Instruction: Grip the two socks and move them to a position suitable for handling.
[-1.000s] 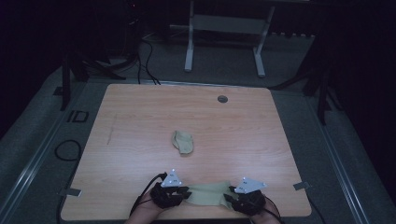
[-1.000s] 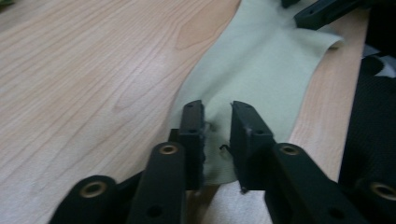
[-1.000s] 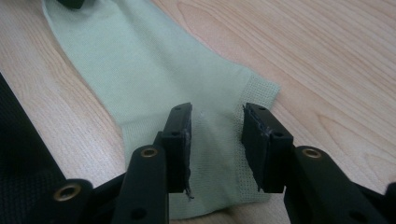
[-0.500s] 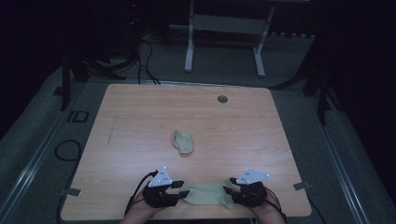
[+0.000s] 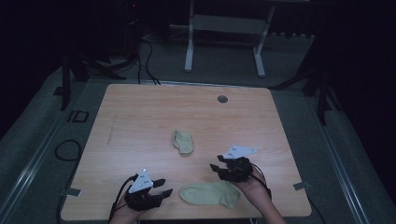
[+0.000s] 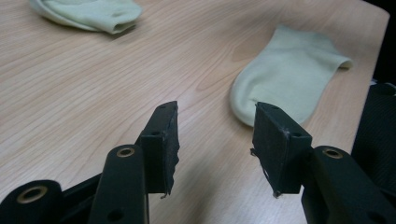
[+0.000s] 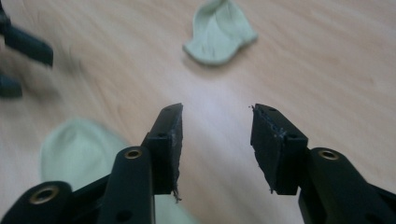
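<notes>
Left gripper [image 5: 164, 192] low; right gripper [image 5: 215, 168] raised, both opening, empty.

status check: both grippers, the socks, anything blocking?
Left hand-held gripper and right hand-held gripper just opened, empty. Flat sock lies between them, folded sock beyond. Nothing blocking.

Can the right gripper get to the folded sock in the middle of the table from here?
Probably yes: the right gripper is open and empty, with bare table between it and the folded sock.
</notes>
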Demonstrator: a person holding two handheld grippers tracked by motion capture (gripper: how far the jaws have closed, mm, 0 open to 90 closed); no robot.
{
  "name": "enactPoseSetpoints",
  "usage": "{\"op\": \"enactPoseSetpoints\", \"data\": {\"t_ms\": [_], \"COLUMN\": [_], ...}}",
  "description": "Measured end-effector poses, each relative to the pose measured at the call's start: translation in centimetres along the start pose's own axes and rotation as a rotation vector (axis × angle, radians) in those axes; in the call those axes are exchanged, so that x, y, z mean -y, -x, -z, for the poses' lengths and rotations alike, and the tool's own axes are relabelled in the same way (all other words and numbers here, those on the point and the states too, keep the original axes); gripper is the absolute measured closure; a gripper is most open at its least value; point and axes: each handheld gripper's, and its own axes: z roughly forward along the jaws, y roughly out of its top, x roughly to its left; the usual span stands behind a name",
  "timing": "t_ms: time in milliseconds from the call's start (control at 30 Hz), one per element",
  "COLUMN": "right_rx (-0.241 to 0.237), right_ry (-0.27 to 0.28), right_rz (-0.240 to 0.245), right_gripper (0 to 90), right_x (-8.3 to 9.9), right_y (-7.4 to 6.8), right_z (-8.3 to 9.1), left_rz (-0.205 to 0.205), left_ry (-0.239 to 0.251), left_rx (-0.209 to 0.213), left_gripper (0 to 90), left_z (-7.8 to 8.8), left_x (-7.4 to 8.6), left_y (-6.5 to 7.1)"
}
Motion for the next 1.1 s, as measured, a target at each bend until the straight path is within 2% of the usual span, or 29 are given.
{"op": "enactPoseSetpoints", "data": {"t_ms": [133,333,467,633,800,900,1100], "right_rx": [-0.016,-0.015,-0.023,-0.009,0.019,0.035,0.08], "right_ry": [0.009,0.0,-0.014,-0.035,-0.061,-0.09,-0.117], "right_rz": [-0.002,-0.007,-0.038,-0.055,-0.072,-0.064,-0.061], "right_gripper": [50.1,47.4,44.4,42.1,40.3,38.9,37.9], "right_x": [-2.3,-5.3,-6.7,-8.0,-9.0,-9.1,-9.5], "right_y": [-0.1,-0.2,-0.2,0.0,0.5,0.6,1.2], "right_z": [-1.7,-5.2,-7.9,-10.5,-13.1,-14.6,-16.6], "left_rz": [0.01,0.035,0.046,0.065,0.08,0.09,0.095], "left_ry": [0.002,0.016,0.016,0.012,0.027,0.016,-0.002], "left_rx": [-0.013,-0.037,-0.048,-0.075,-0.103,-0.112,-0.093], "left_gripper": [49.8,41.6,36.8,27.7,22.6,17.7,15.9], "left_z": [0.0,0.0,0.0,0.1,0.4,0.2,0.0], "left_x": [0.3,0.4,0.4,0.5,0.4,0.3,0.5], "left_y": [-0.3,-0.5,-0.5,-0.7,-0.6,-0.4,-0.4]}}
